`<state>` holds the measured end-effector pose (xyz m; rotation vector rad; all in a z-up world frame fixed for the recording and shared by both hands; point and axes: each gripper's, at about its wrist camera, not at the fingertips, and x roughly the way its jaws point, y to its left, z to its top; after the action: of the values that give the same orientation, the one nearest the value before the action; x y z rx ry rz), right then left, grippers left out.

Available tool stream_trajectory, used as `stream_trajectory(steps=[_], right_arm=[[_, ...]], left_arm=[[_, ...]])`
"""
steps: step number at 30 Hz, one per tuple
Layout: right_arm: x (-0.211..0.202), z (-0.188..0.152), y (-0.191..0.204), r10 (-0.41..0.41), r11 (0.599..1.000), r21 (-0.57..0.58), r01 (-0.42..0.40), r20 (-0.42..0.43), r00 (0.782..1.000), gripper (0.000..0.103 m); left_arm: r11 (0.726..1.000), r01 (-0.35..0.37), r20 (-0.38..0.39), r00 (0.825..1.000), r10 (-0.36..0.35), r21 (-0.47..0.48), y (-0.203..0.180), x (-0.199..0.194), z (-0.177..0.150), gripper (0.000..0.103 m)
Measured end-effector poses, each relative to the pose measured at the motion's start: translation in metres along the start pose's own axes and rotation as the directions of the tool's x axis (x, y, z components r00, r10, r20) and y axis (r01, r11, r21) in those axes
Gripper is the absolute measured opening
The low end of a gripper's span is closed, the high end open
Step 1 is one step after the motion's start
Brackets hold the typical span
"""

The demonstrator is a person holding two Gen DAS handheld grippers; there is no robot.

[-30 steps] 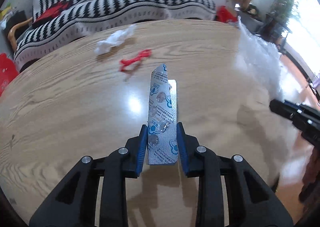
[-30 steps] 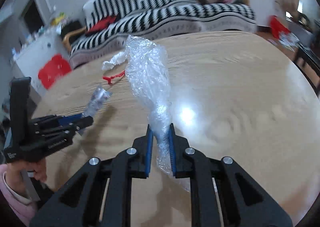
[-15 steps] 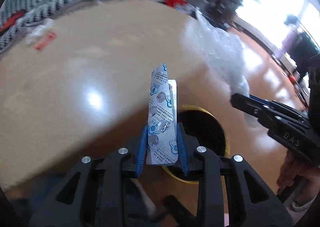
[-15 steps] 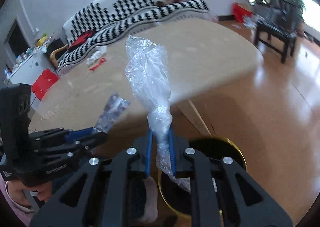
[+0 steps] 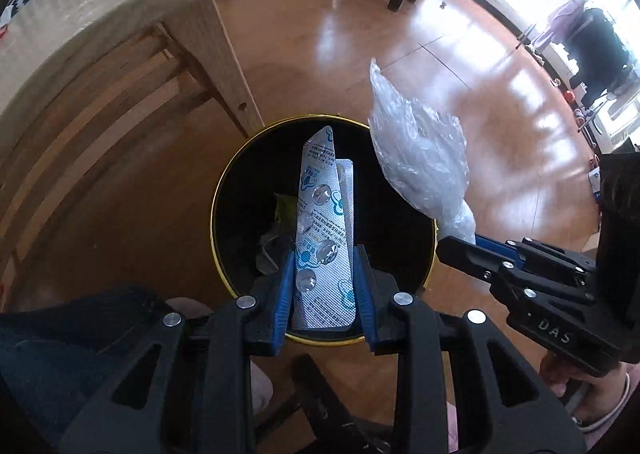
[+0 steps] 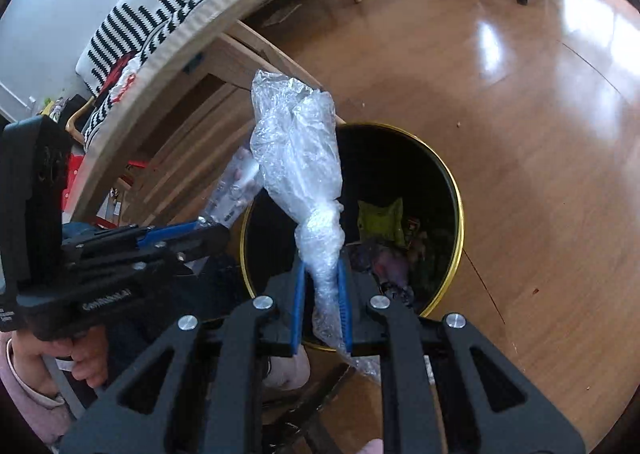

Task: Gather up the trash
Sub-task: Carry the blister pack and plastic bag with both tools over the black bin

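Silver pill strip (image 5: 324,238), clamped in the left tool (image 5: 323,286), and plastic wrap (image 6: 298,158), pinched by the right tool (image 6: 322,294), hang over the bin (image 6: 460,214) at frame centre, likely for dropping.

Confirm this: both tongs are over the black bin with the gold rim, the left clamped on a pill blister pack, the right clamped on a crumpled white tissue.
One thing is wrong. The right tongs grip crumpled clear plastic wrap, not a tissue, as the right wrist view shows. The left tongs do clamp the blister pack over the gold-rimmed bin.
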<state>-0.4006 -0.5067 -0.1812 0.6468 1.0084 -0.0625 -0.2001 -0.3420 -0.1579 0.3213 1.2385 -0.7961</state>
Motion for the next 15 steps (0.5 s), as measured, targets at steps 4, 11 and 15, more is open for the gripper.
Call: stream_trajectory(steps=[4,11,15], right_arm=[[0.008,-0.002,-0.005,0.013,1.0,0.015,-0.013,-0.019,1.0,0.015],[0.014,0.003,-0.003,0.016,1.0,0.019,-0.015,-0.027,1.0,0.015],[0.012,0.007,0.001,0.007,1.0,0.01,-0.006,-0.023,1.0,0.015]], left_arm=[[1.0,-0.008,-0.027,1.0,0.007,-0.022,0.006,0.014,0.001,0.029],[0.999,-0.034,-0.028,0.999,0.034,0.005,0.0,0.018,0.002,0.029],[0.999,-0.037,-0.029,0.999,0.038,0.007,-0.002,0.018,0.002,0.029]])
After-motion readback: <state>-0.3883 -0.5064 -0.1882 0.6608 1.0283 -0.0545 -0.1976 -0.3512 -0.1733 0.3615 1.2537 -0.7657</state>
